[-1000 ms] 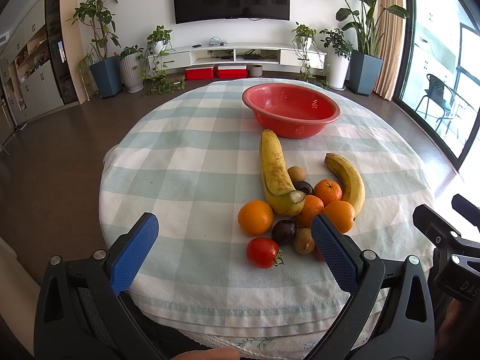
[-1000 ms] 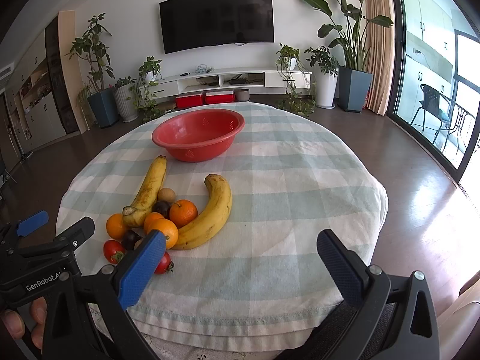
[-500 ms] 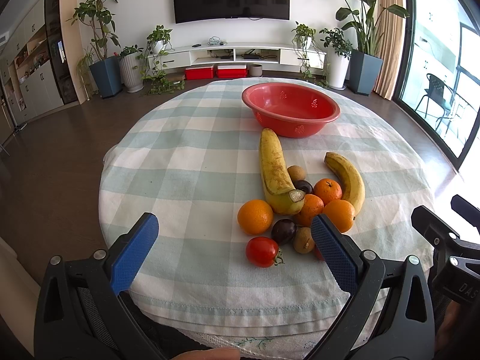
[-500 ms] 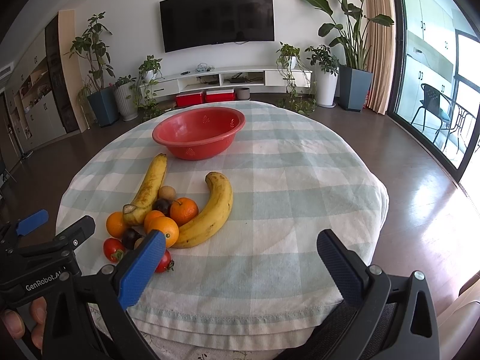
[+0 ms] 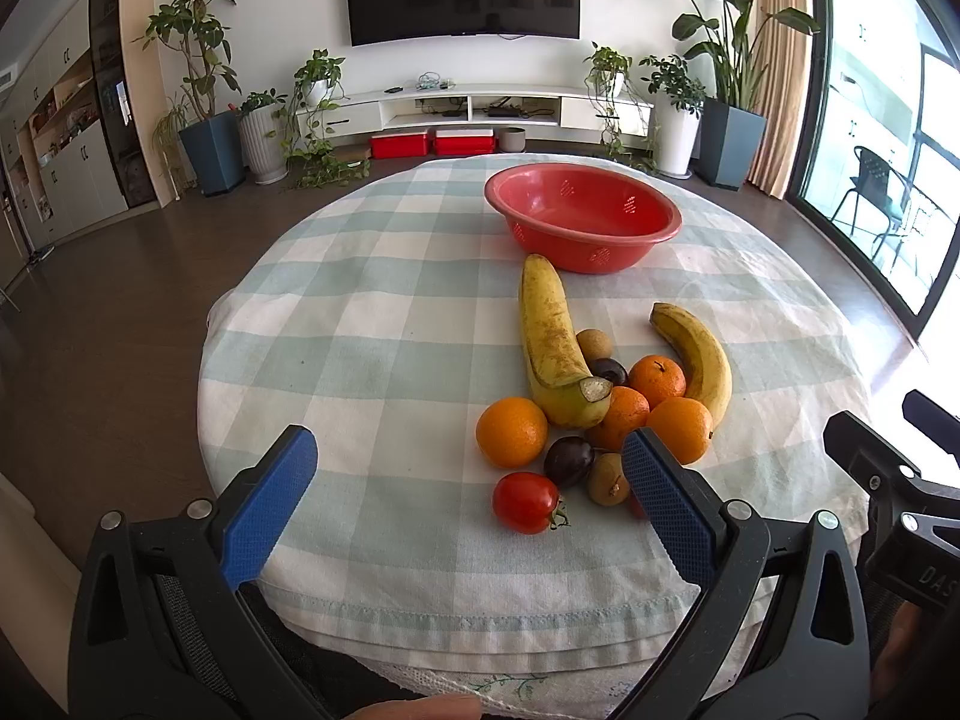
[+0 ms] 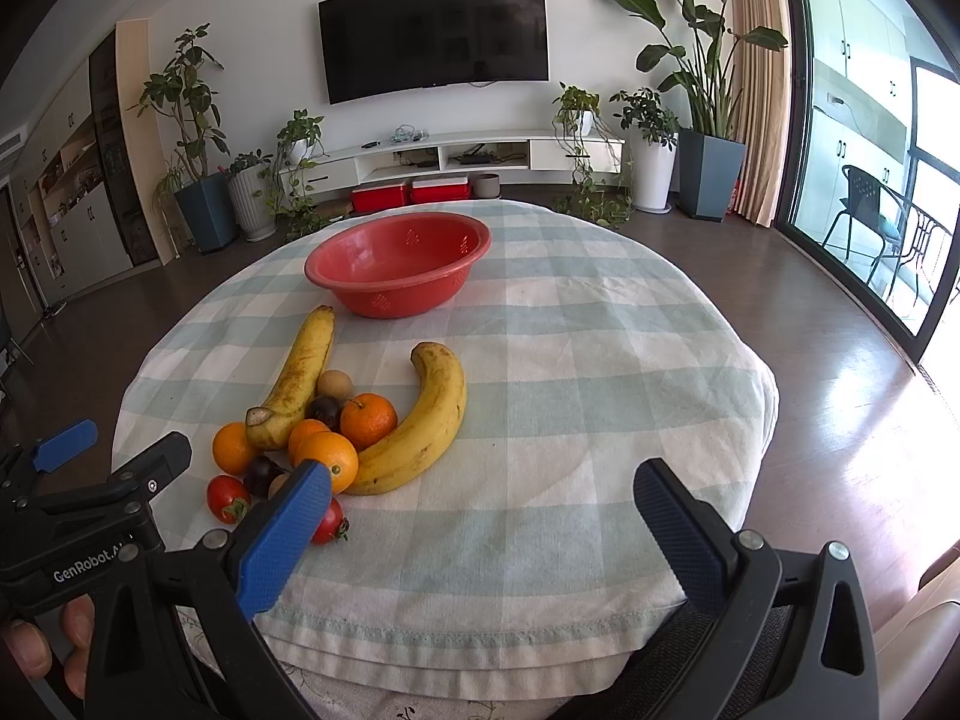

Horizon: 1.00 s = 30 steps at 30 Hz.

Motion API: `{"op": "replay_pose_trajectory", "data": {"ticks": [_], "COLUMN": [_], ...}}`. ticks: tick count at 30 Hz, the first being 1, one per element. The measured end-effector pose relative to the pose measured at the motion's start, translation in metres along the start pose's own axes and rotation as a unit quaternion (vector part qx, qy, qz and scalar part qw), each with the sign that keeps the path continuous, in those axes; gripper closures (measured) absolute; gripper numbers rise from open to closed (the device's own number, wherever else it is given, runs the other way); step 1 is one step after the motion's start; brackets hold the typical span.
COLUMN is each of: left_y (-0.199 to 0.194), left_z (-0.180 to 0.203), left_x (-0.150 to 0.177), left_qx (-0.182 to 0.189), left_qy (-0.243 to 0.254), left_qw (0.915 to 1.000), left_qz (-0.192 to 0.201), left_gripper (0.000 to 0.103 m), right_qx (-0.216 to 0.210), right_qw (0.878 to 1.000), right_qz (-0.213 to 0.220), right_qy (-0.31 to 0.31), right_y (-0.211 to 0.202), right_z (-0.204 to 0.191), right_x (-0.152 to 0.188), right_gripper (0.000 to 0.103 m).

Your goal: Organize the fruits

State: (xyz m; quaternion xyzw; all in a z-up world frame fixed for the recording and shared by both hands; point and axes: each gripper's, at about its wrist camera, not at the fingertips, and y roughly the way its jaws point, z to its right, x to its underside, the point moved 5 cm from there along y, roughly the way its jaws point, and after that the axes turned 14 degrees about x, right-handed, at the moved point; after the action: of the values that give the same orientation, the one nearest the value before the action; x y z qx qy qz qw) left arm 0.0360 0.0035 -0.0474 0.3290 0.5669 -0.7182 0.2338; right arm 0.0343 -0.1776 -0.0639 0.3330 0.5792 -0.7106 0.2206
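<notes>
A round counter point(image 5: 372, 324) under a pale green checked cloth carries a heap of loose fruit and an empty red bowl point(image 5: 582, 225). In the left wrist view the bowl sits at about 1 o'clock, beyond the fruit, which lies near the middle, just right of centre.

The left tool point(image 5: 468, 498) hangs at the near edge of the counter, its blue pads spread wide and holding nothing. The right tool point(image 6: 480, 516) hangs likewise, released and empty, with the fruit at its 10 o'clock.

The heap holds a long speckled banana point(image 5: 549, 339) pointing toward the bowl, a curved banana point(image 5: 699, 357) to its right, four oranges point(image 5: 512, 432) packed together, dark plums point(image 5: 568, 461), small brown fruits point(image 5: 607, 479) and a red tomato point(image 5: 525, 502) nearest the left tool.

The tomato and plums are likely soft, smooth and easily bruised, so a gentle pinch across the widest part seems best. The oranges look firmer but may roll. The bananas are probably best gripped mid-length, across the body.
</notes>
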Motion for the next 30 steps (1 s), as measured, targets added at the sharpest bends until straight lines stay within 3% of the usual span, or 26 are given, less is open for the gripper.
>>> {"op": "replay_pose_trajectory", "data": {"ticks": [30], "left_y": [0.001], "left_z": [-0.003], "left_x": [0.007], "left_qx": [-0.014], "left_qy": [0.013], "left_qw": [0.9998], "left_qz": [0.007], "left_gripper": [0.0], "right_qx": [-0.001], "right_qw": [1.0], "right_qz": [-0.005], "right_qy": [0.0], "right_y": [0.005], "right_z": [-0.002], "right_x": [0.001], "right_gripper": [0.0]}}
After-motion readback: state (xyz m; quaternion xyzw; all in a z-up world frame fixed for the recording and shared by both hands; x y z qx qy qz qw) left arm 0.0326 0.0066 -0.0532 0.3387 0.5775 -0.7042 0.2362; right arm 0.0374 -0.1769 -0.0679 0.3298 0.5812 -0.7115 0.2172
